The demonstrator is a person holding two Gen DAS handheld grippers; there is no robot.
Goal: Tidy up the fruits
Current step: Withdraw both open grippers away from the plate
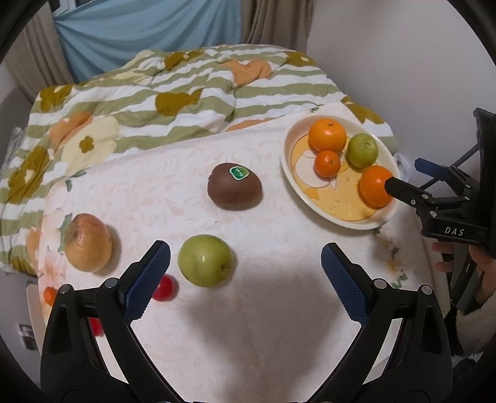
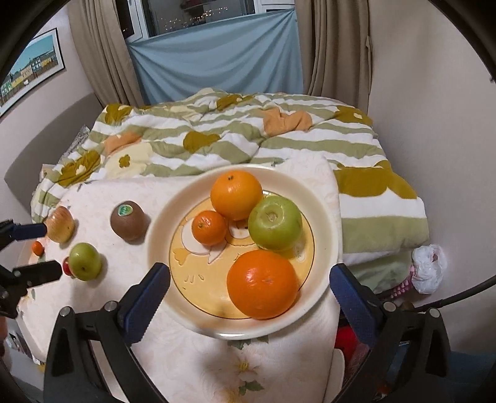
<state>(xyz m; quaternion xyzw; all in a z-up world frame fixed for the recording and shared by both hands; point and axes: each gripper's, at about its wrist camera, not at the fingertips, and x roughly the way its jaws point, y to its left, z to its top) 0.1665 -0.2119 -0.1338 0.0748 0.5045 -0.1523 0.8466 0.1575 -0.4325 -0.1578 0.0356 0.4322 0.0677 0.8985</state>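
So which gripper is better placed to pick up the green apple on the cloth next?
Probably the left gripper: it is open, with the green apple lying just ahead between its fingers. The right gripper, also open, is over the plate.

We see pale plain walls, beige curtains flanking a dark window half covered by blue cloth, and a framed townscape picture hanging left.

Bare cloth before green apple
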